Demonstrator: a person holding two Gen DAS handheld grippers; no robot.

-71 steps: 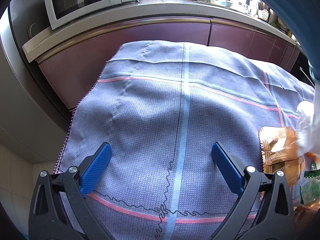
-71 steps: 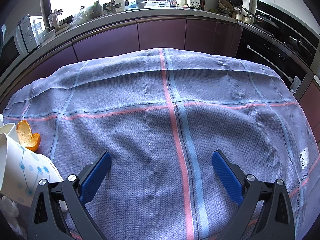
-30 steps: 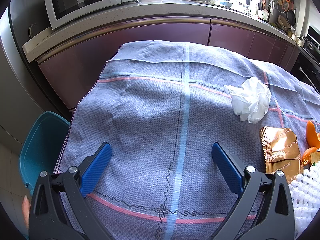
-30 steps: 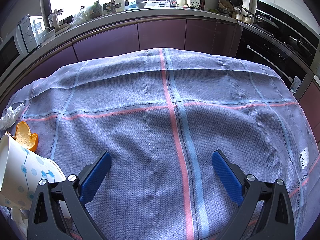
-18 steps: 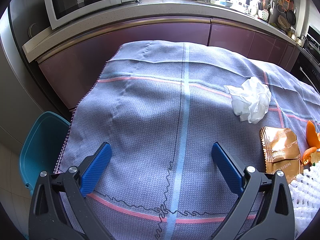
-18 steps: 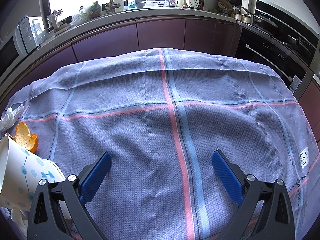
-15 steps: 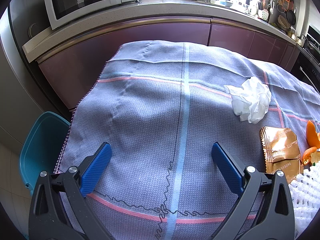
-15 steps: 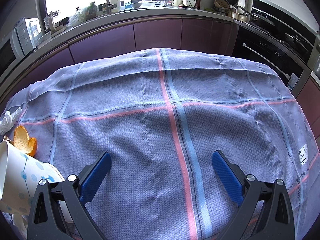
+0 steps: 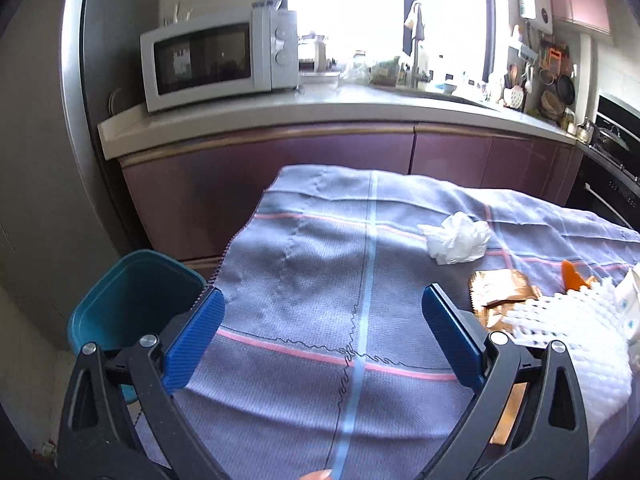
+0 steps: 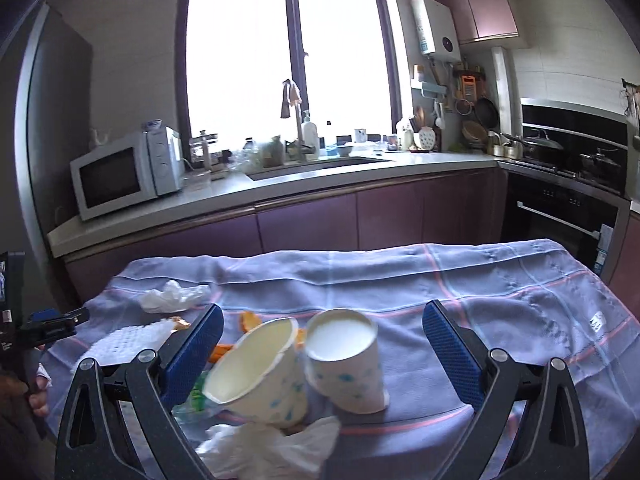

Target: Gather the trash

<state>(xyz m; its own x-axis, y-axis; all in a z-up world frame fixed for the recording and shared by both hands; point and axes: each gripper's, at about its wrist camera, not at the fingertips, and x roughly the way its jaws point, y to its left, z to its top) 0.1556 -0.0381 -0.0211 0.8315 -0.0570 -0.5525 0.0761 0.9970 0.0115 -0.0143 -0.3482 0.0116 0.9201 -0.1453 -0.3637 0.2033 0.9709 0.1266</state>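
Both grippers, left and right, have fingers wide apart, holding nothing; 2 cups, tissue and wrapper lie on the cloth; bin sits left.

Our left gripper has fingers spread wide, nothing between them, tilted slightly down. Our right gripper is the same: fingers wide apart, empty, level. In the right view our left hand shows at the frame's left edge, gripping its handle.
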